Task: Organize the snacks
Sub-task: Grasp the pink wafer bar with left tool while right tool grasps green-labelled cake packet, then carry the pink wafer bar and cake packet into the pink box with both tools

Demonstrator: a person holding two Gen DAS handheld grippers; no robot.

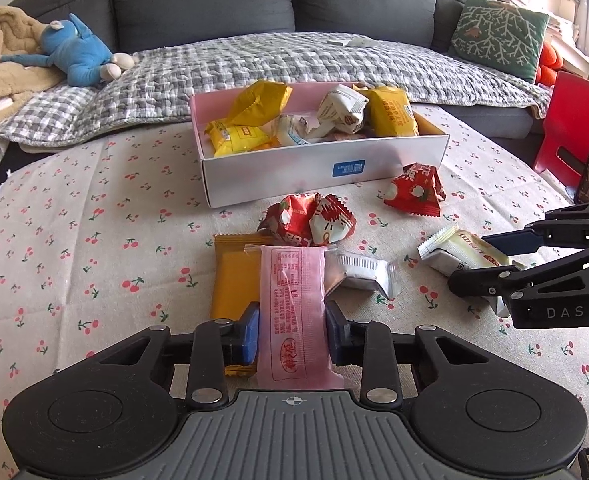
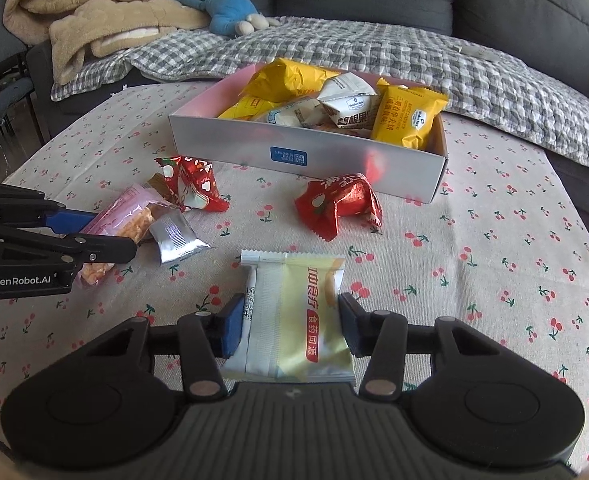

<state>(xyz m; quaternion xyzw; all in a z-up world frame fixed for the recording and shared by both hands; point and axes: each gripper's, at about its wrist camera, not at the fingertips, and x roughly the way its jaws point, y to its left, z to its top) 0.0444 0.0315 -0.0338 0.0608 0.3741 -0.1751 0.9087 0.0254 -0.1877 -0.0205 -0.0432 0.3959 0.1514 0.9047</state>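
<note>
At the bottom of the left wrist view, the left gripper (image 1: 292, 330) is clamped on a flat pink pack (image 1: 292, 312), its blue pads pressing both long edges. At the bottom of the right wrist view, the right gripper (image 2: 290, 326) likewise grips a pale yellow pack (image 2: 298, 320) with a crimped foil end. Both packs lie low over the cherry-print cloth (image 1: 94, 240). Still loose mid-frame are an orange bar (image 1: 232, 280), a silver pouch (image 1: 364, 274) and crinkly red packs (image 1: 308, 224). Beyond, the white cardboard box (image 1: 318, 164) already holds several glossy yellow and white packs, so I judge the sorting roughly half done.
</note>
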